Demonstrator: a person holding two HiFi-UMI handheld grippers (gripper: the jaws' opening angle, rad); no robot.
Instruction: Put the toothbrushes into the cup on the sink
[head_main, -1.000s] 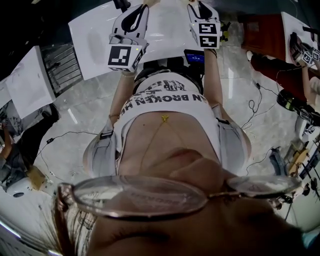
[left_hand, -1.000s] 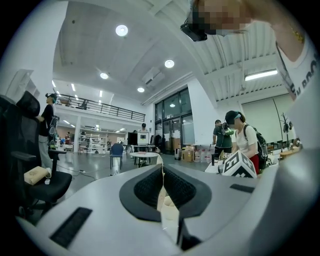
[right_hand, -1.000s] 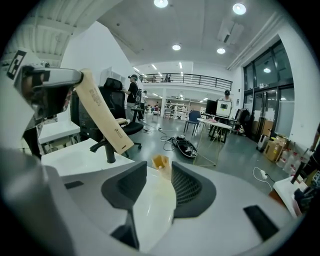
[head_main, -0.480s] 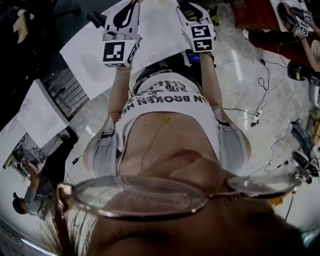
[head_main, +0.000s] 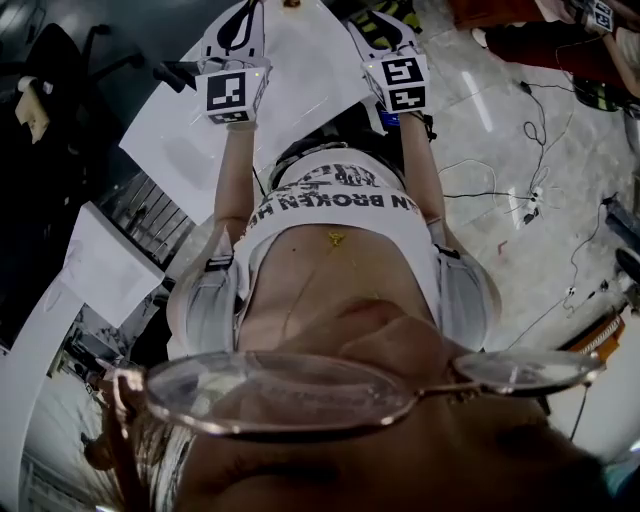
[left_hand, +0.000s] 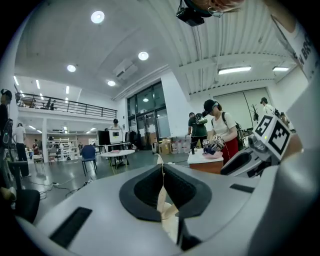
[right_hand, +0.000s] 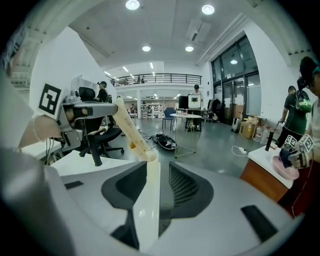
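The left gripper (left_hand: 161, 167) is clamped on a thin cream toothbrush (left_hand: 161, 199), seen edge-on between its pads, out over the white counter (head_main: 300, 80) just past its near edge. The right gripper (right_hand: 159, 167), beside it over the same edge, grips a second toothbrush (right_hand: 147, 202) by its handle, standing upright. No view shows the cup. Both brushes look light, stiff and smooth, so they may well pivot in the pads. Mid-handle, clear of the bristles, seems the steadiest hold.
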